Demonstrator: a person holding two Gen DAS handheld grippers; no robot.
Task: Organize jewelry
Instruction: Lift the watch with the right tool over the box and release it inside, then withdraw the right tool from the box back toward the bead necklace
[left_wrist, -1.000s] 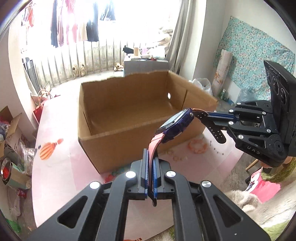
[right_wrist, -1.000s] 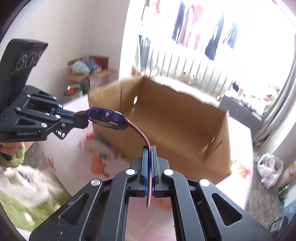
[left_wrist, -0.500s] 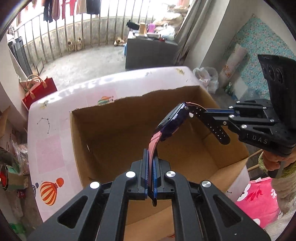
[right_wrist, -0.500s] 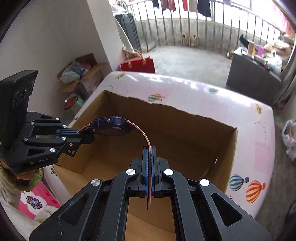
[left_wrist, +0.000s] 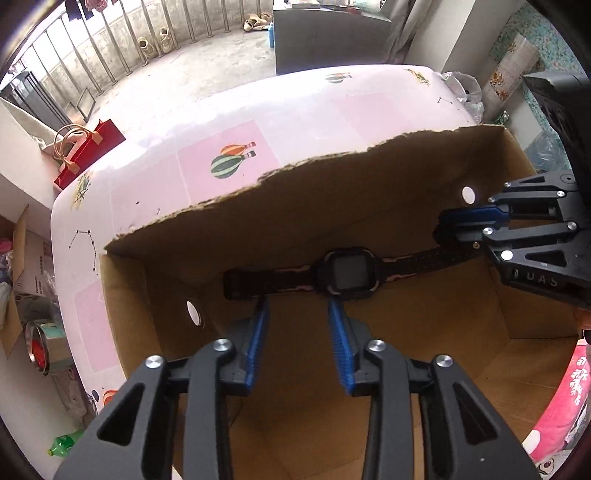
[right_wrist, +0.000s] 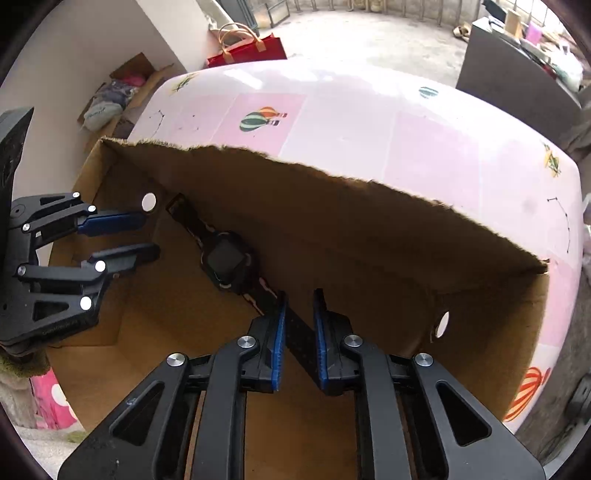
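Left wrist view, nearest first: the left hand-held gripper (left_wrist: 298, 314) has its blue-padded black fingers spread wide apart and grips nothing; its tips hang just short of the dark square-faced wristwatch (left_wrist: 347, 273). That watch lies flat on the floor of the open brown cardboard box (left_wrist: 388, 173), face up, its dark strap stretched out along the foot of the far wall. To the right, the right hand-held gripper (left_wrist: 448, 230) reaches in over the box's right side, its tips at the end of the strap; from this angle I cannot tell whether they touch it. Beyond the torn top edge of the box lies the pink counter (left_wrist: 229, 122) with a hot-air balloon print, and past that a red paper bag (left_wrist: 90, 151) on the concrete floor by the railing.

Right wrist view, again from the near side: the right hand-held gripper (right_wrist: 300, 310) is released, fingers parted with one end of the watch (right_wrist: 225, 264) strap lying loose in the gap between them, touching neither pad as far as I can see. The watch runs diagonally toward the box's (right_wrist: 369, 206) far left corner. At left, the left hand-held gripper (right_wrist: 146, 234) hangs inside the box, fingers apart, near the watch but clear of it. Farther off are the counter (right_wrist: 406, 125) and the red bag (right_wrist: 247, 48).
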